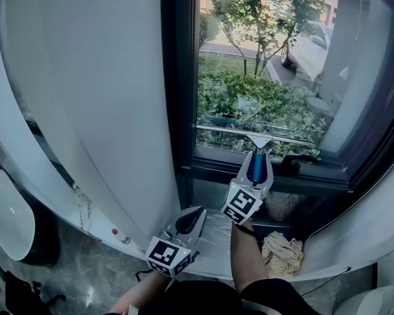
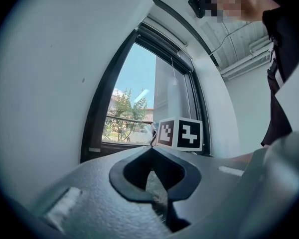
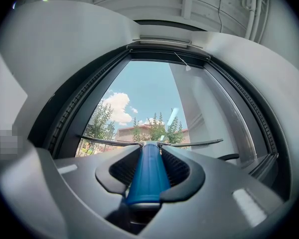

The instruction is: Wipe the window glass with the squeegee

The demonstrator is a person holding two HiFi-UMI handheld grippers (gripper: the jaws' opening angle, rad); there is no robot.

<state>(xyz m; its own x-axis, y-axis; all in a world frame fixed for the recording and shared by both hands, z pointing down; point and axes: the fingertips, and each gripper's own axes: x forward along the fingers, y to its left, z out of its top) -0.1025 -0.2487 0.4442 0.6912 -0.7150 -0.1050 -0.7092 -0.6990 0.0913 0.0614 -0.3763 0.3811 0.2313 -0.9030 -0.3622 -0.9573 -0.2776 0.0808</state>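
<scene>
Head view is showing the squeegee [image 1: 255, 151] sitting low on the window glass [image 1: 262, 71], near the bottom frame [image 1: 328, 170]. Its long blade [image 1: 230, 130] is lying sideways across the pane, and its blue handle [image 3: 148, 176] is pointing straight back, away from the glass. The right gripper [image 1: 255, 165] is squeezing that handle between its 2 jaws, so the blade is sitting right in front of it. I am guessing the next wipe is needing the blade kept flat and level on the glass; whether it is touching now is hard to tell. The left gripper [image 1: 190, 216] is hanging lower and off to the left, jaws pressed together on nothing, well away from the glass.
</scene>
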